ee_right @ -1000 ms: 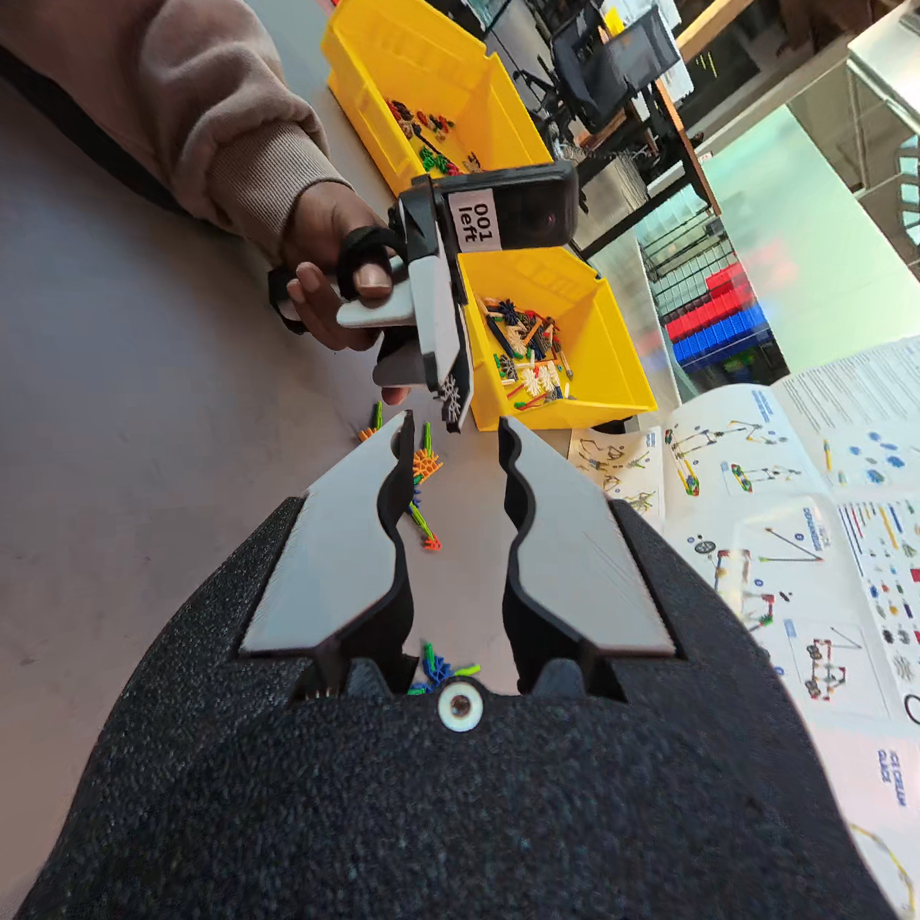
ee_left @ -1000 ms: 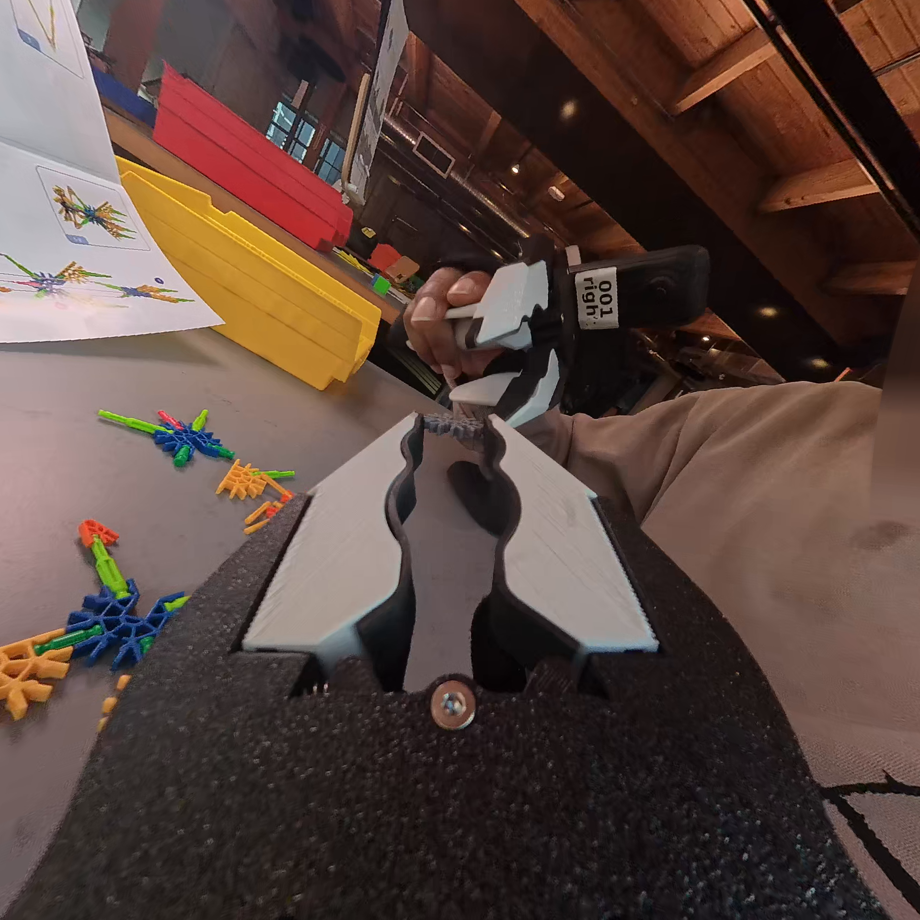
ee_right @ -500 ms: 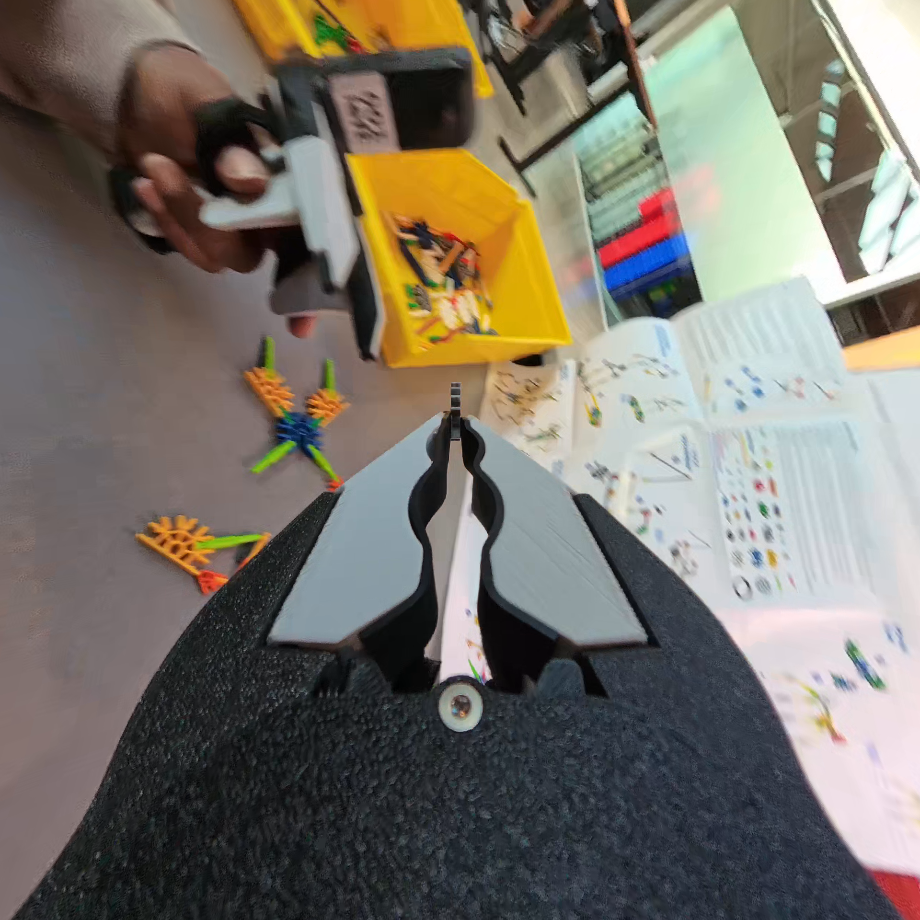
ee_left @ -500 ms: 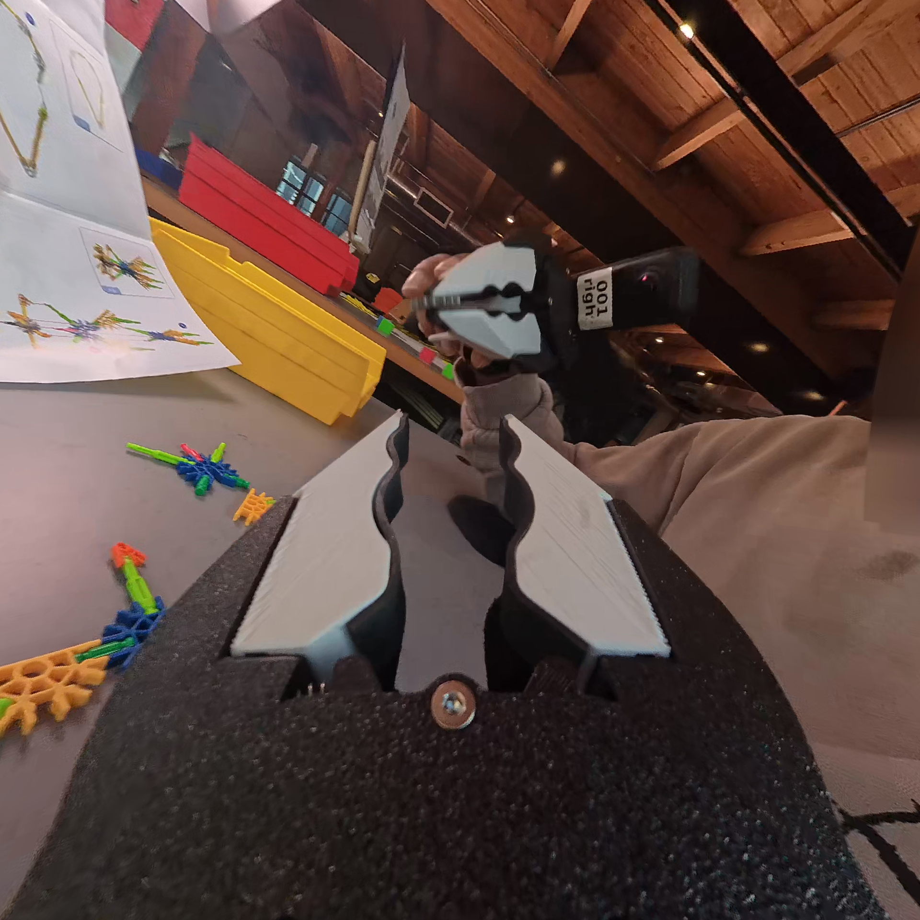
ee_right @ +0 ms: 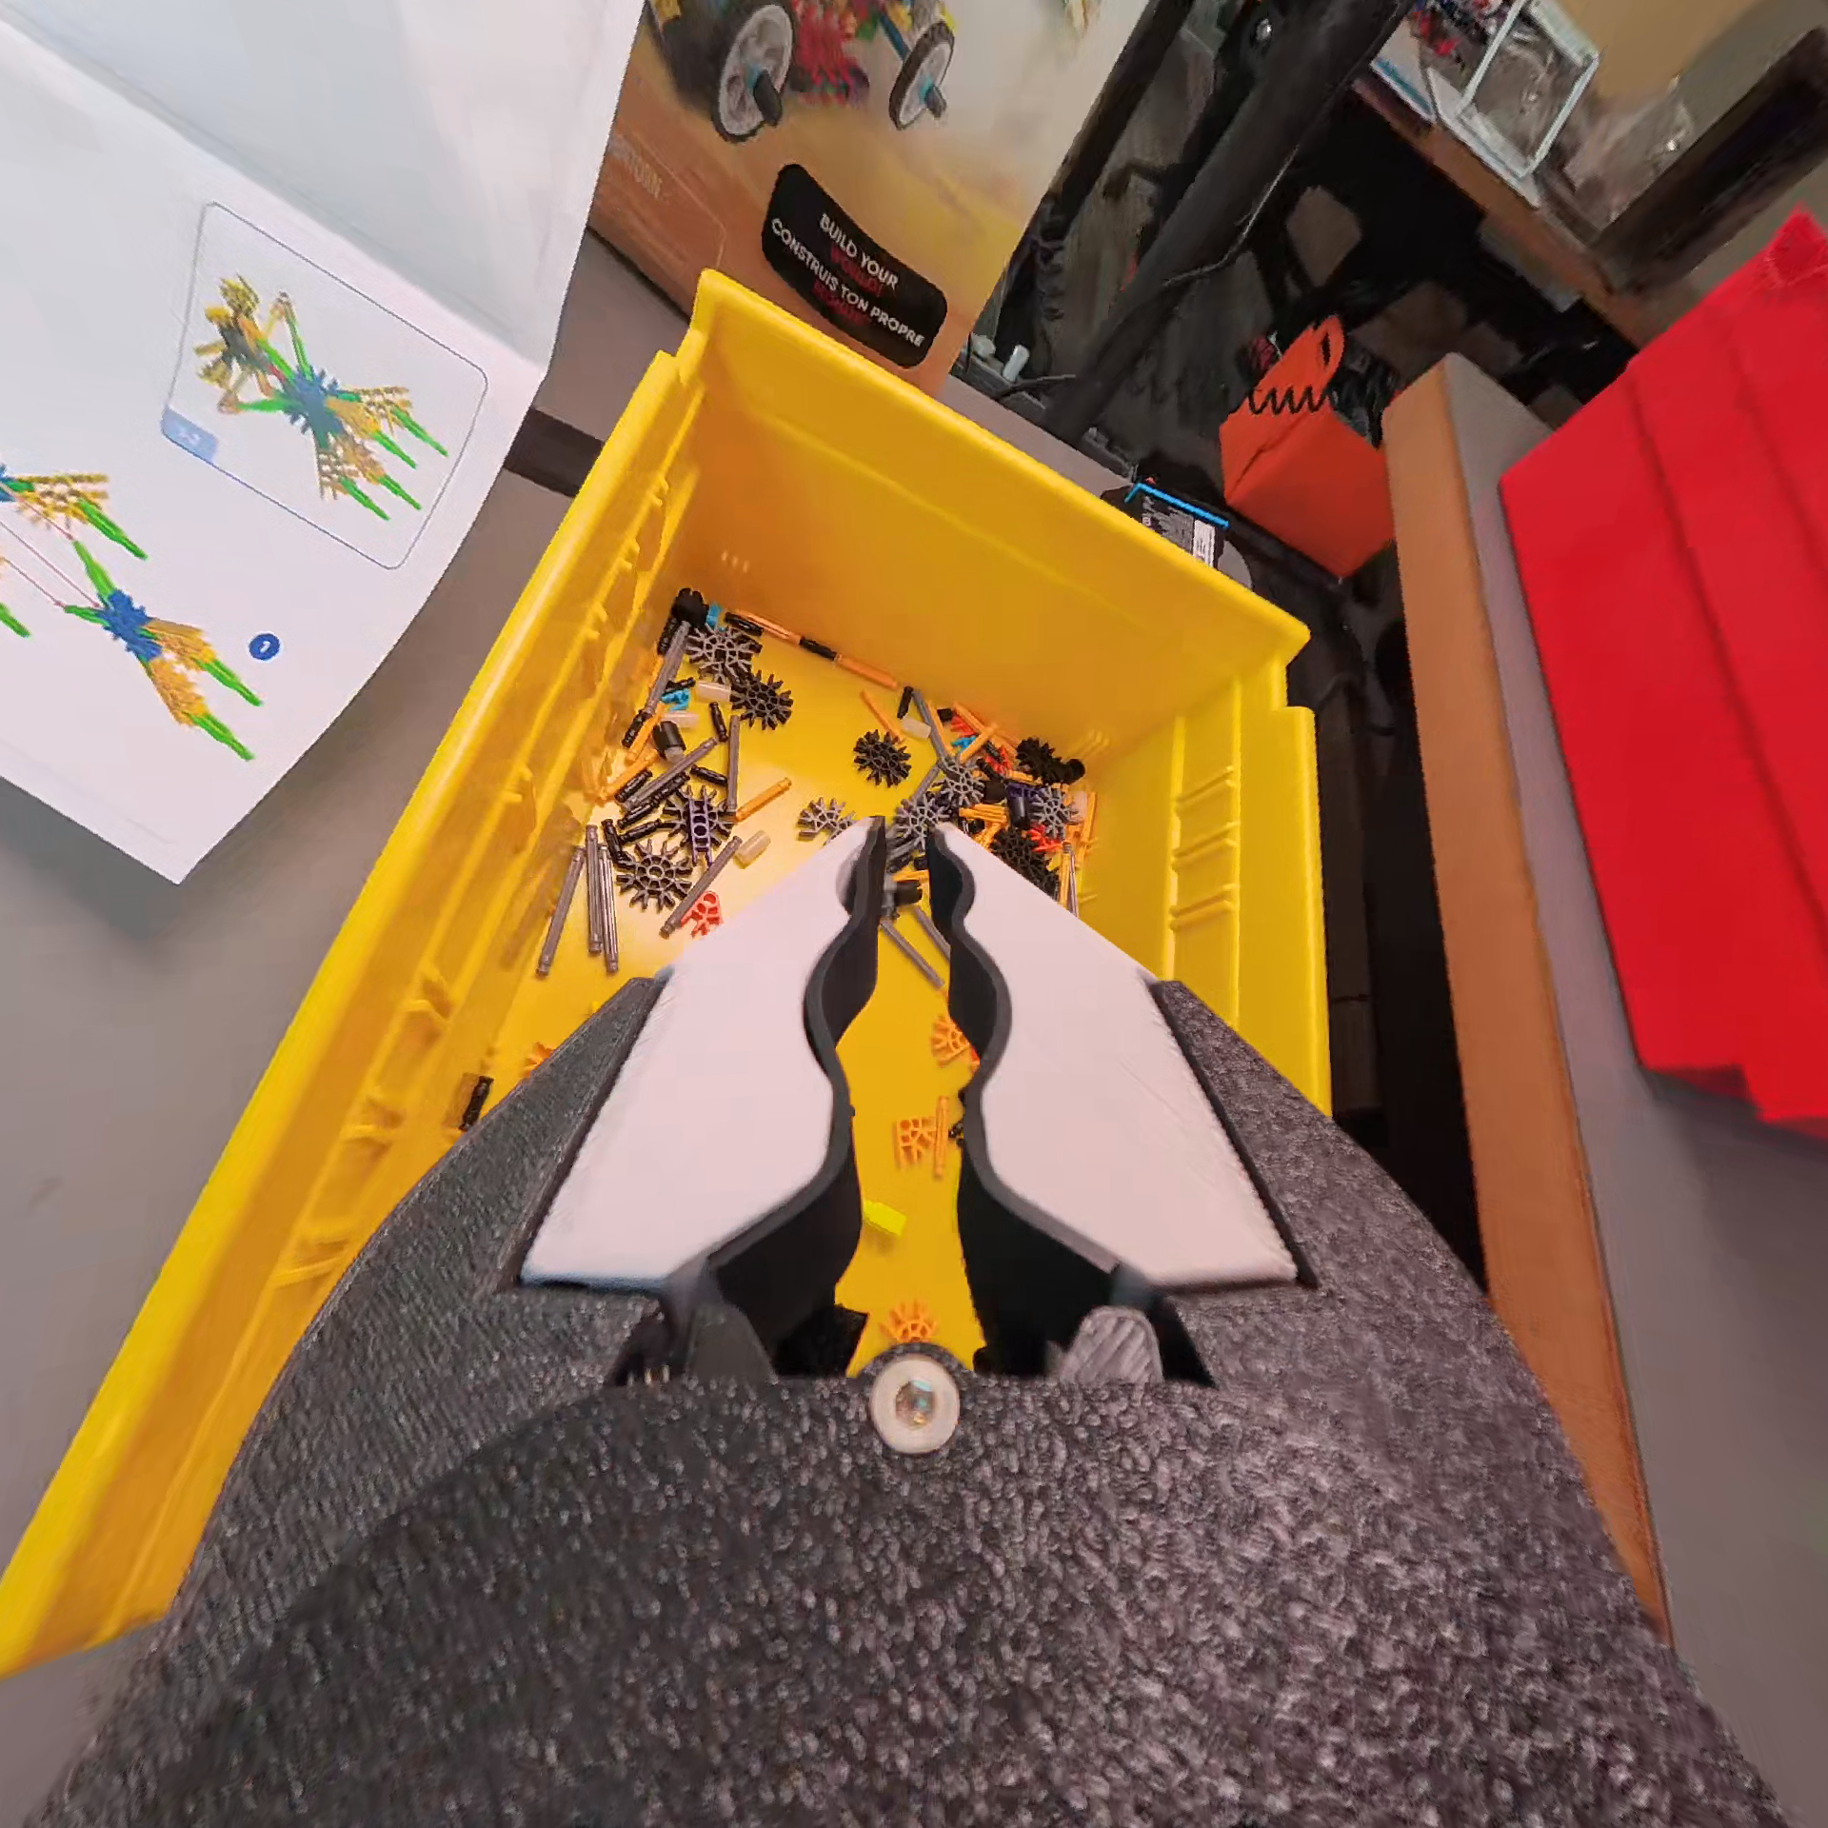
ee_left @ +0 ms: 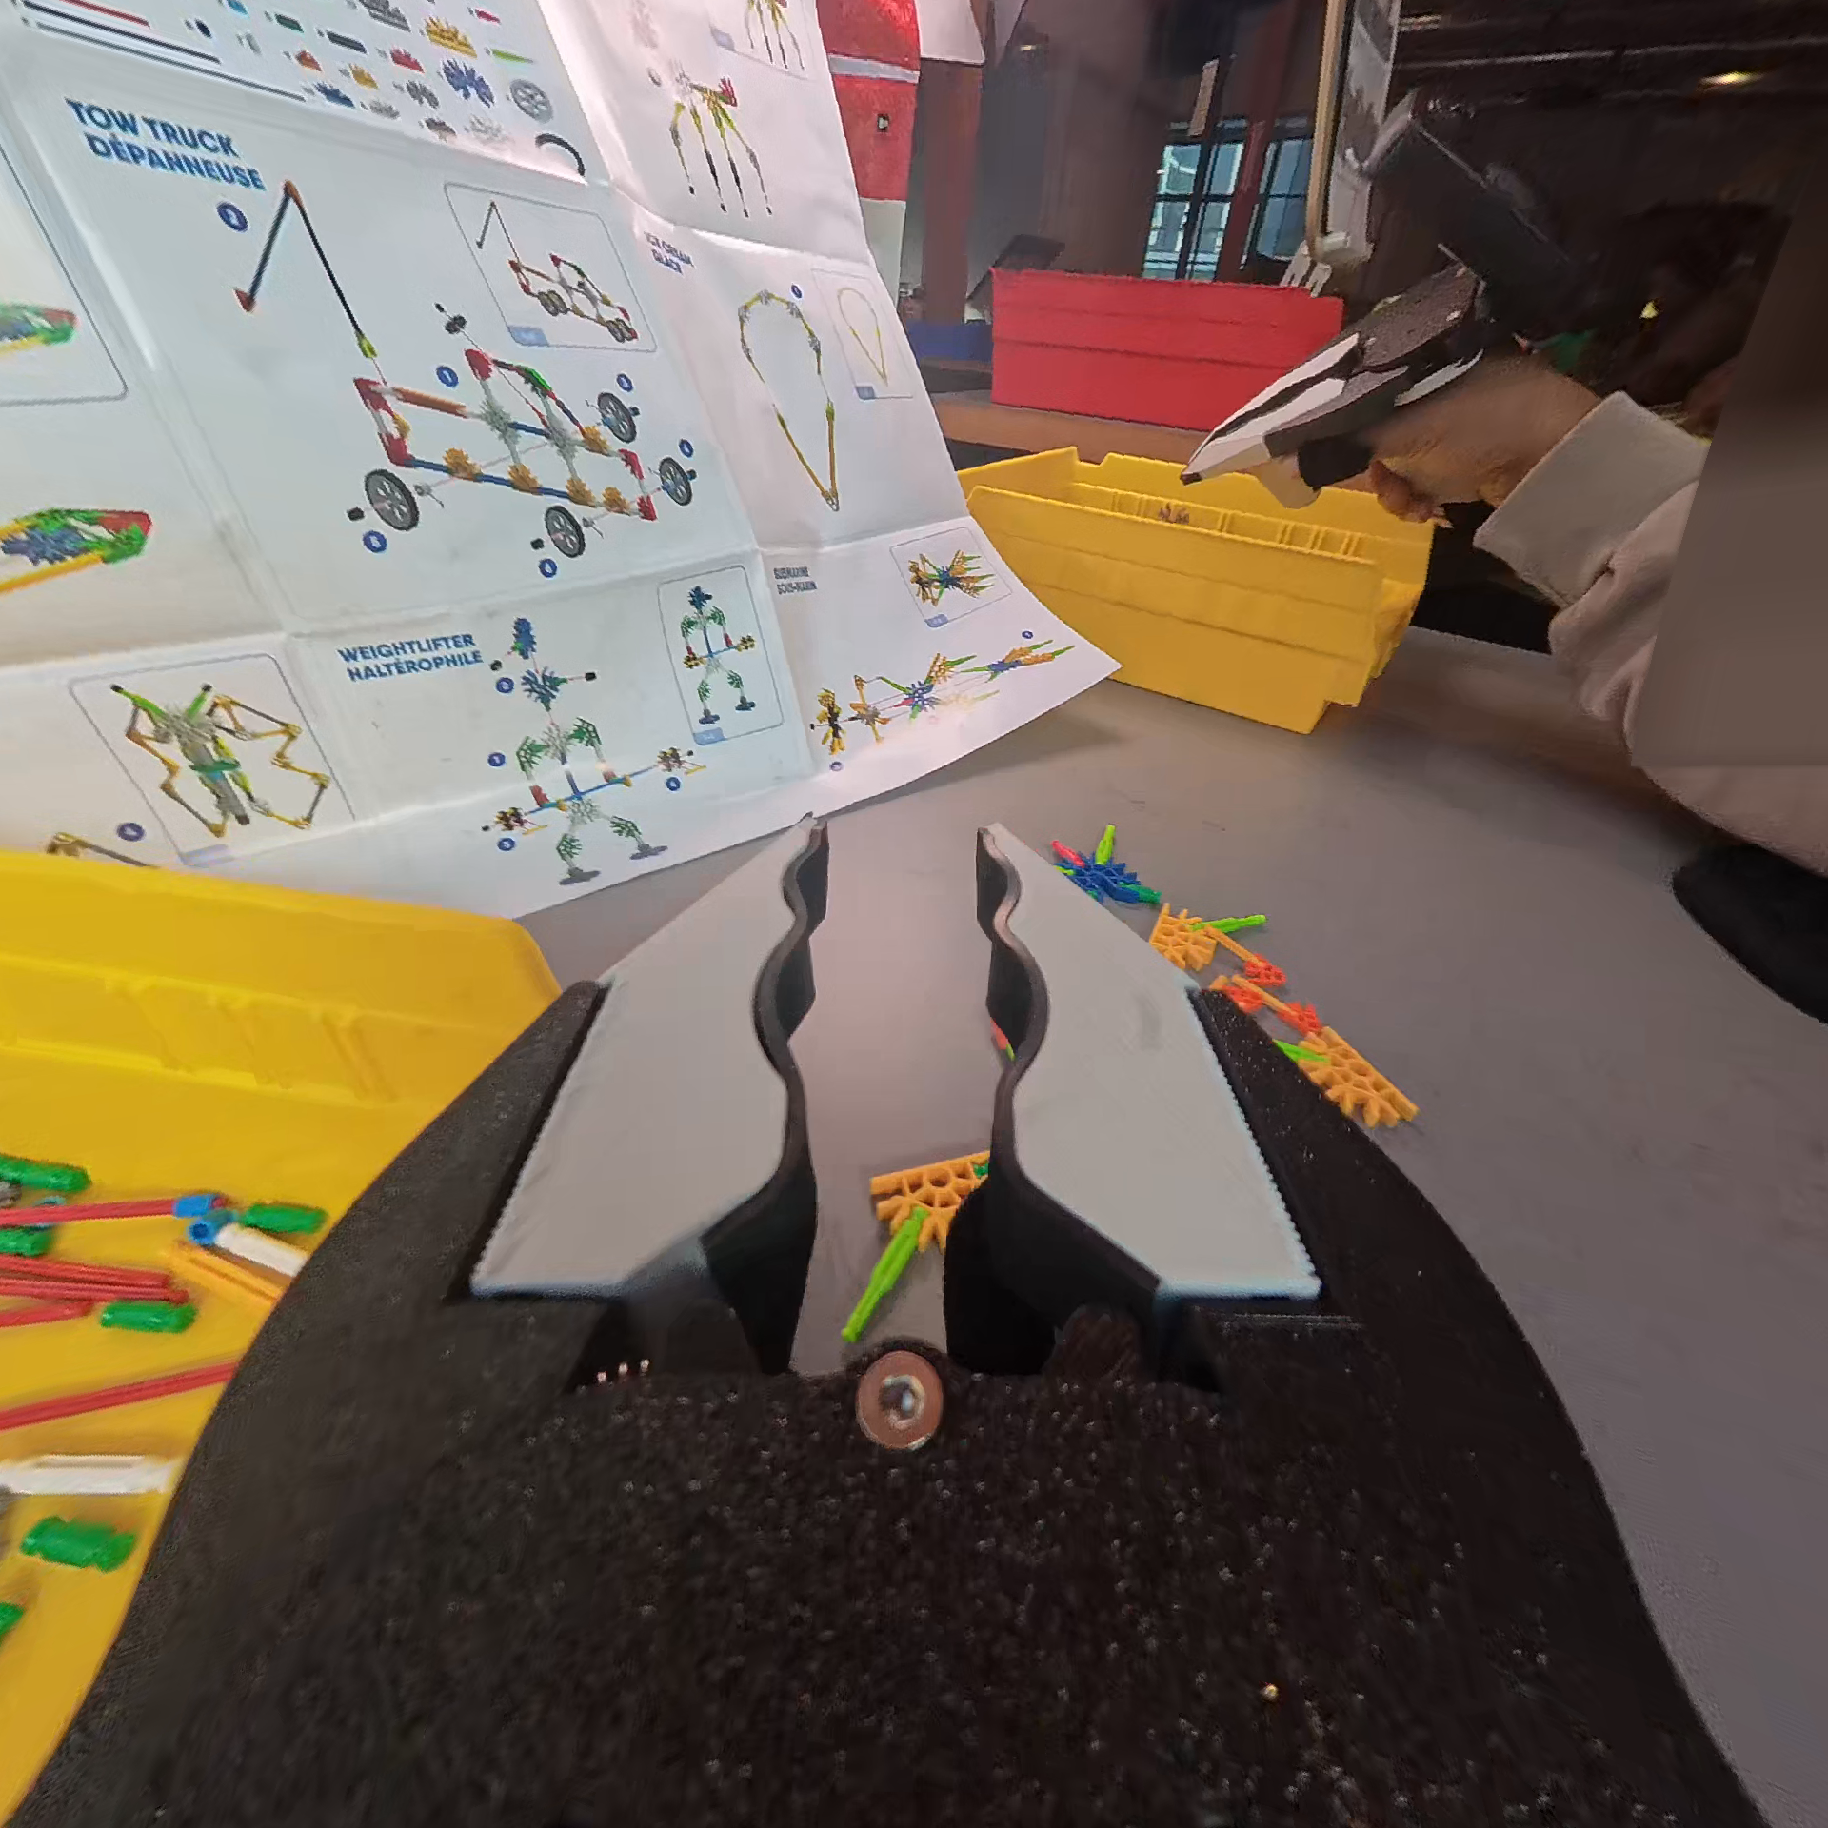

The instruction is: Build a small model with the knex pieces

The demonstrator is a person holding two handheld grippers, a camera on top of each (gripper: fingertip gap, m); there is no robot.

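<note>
The left tongs (ee_left: 900, 861) are hanging wide open with nothing in them, tilted low over the grey desk (ee_left: 1484, 989). Right under the gap an orange fan connector (ee_left: 925, 1187) with a green rod stuck in it is lying flat. Off to its right a small blue spoked piece (ee_left: 1098, 875) and more orange fan pieces (ee_left: 1355, 1078) are sitting loose on the desk. On its left a near yellow bin (ee_left: 247, 989) is showing red rods and green bits, and a big instruction sheet (ee_left: 396, 396) is curling up behind.

The right tongs (ee_right: 905, 836) are pointing down into the far yellow bin (ee_right: 989, 514), with the tips hovering just above a pile of grey spoked connectors (ee_right: 727, 648) and thin rods at the bin's far end. The jaws are nearly together, leaving only a narrow slit. It's not possible to tell whether anything is pinched in there (dark parts are sitting right behind the tips, so it all blends). From the left wrist view, a hand (ee_left: 1454, 455) is holding those tongs nose-down above that bin's rim. A red bin (ee_right: 1682, 692) is standing further right.
</note>
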